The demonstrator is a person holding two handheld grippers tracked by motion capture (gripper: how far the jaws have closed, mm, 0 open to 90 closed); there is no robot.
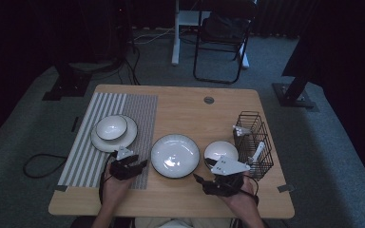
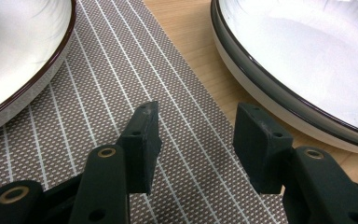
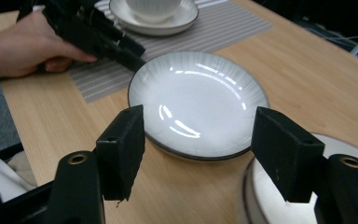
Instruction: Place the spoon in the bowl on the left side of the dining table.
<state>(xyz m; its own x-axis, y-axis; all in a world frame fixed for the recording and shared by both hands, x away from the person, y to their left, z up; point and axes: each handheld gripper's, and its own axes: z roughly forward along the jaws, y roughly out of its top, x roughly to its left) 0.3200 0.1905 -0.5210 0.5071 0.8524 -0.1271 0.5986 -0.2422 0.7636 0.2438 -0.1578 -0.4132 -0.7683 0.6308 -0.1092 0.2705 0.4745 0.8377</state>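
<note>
glossy ceramic plate (image 3: 198,102), woven placemat (image 2: 121,84), wooden table (image 3: 307,79)

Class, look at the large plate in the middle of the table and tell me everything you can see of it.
The large plate is round, white and glossy, ceramic by its look, with a thin dark rim and fine ribs fanning out from its shallow well. It is empty and shows bright reflections of the lights. It lies flat and right way up on the bare wooden table, just right of the striped placemat and left of a small white bowl. Both grippers are open and close to it, and neither appears to touch it.
</note>
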